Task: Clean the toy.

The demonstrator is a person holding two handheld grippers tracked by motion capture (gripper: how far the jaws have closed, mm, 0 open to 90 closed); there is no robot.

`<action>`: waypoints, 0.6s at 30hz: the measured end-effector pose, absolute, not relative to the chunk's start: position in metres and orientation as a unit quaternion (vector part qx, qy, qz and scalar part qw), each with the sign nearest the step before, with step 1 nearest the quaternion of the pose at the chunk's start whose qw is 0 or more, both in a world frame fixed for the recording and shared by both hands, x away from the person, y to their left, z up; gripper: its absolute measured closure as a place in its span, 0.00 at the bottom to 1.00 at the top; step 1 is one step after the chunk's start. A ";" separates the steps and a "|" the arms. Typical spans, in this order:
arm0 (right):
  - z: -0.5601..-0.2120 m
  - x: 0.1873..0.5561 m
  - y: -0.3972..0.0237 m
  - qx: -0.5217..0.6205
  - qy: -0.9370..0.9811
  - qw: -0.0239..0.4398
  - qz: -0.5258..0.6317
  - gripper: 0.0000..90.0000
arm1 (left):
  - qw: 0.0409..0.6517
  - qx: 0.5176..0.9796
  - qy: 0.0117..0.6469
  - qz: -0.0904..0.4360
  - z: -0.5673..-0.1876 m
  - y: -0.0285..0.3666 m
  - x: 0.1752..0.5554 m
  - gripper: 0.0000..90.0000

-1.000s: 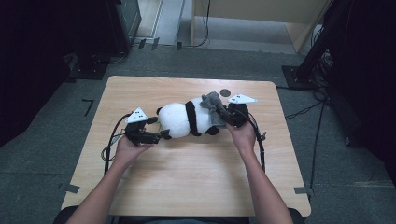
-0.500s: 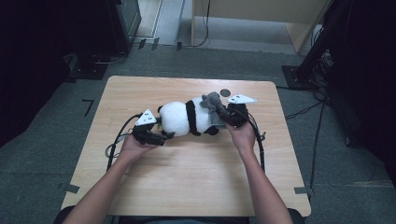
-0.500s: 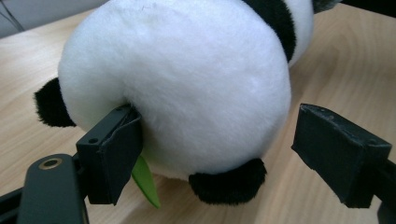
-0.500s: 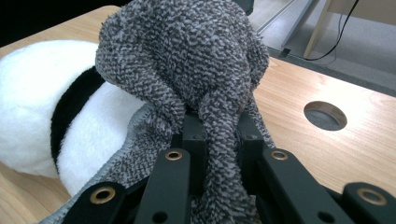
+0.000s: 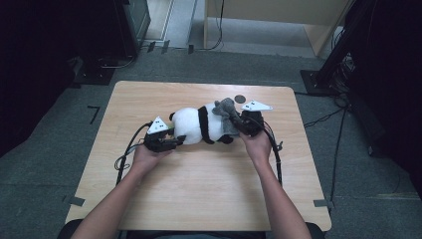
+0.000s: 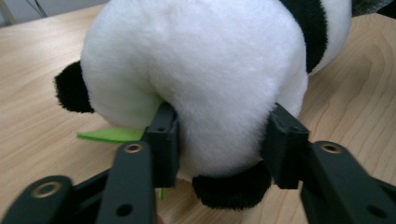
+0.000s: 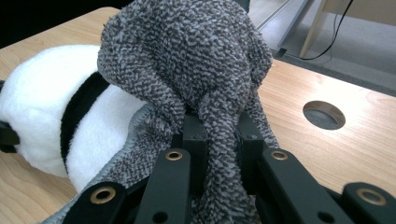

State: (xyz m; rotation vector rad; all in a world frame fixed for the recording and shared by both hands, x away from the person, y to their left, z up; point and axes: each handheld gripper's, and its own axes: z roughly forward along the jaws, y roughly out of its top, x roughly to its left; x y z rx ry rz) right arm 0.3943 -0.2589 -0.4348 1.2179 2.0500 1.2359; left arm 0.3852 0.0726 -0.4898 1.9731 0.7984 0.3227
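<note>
A black-and-white panda plush (image 5: pixel 191 127) lies on its side in the middle of the wooden table (image 5: pixel 199 199). Grey knitted fabric (image 5: pixel 226 112) covers its head end on the right. My left gripper (image 5: pixel 174 142) is at the panda's white rear end (image 6: pixel 210 70). Its jaws have just been closing, and they now press into the fur from both sides (image 6: pixel 219 135). A green felt leaf (image 6: pixel 109 135) pokes out under the plush. My right gripper (image 5: pixel 239 124) is shut on a bunched fold of the grey knitted fabric (image 7: pixel 187 60), which runs down between its jaws (image 7: pixel 218 135).
A round hole (image 5: pixel 240 98) is cut in the tabletop just behind the right gripper. Black cables (image 5: pixel 127 154) trail from both grippers over the wood. Dark equipment and a shelf leg stand on the floor beyond the far edge.
My left gripper has slid right, in against the panda's rear end, and its jaws have come together on the fur. The right gripper and the grey fabric have stayed put.
</note>
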 end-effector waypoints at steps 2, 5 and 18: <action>-0.433 0.393 -0.258 0.440 0.743 0.233 0.447 0.88 | 0.474 0.806 0.333 0.119 -0.488 0.073 0.385 0.72; -0.426 0.389 -0.261 0.443 0.735 0.229 0.459 0.88 | 0.482 0.800 0.342 0.105 -0.486 0.075 0.387 0.76; -0.373 0.345 -0.217 0.366 0.745 0.191 0.524 0.88 | 0.454 0.774 0.439 -0.046 -0.436 0.080 0.382 0.76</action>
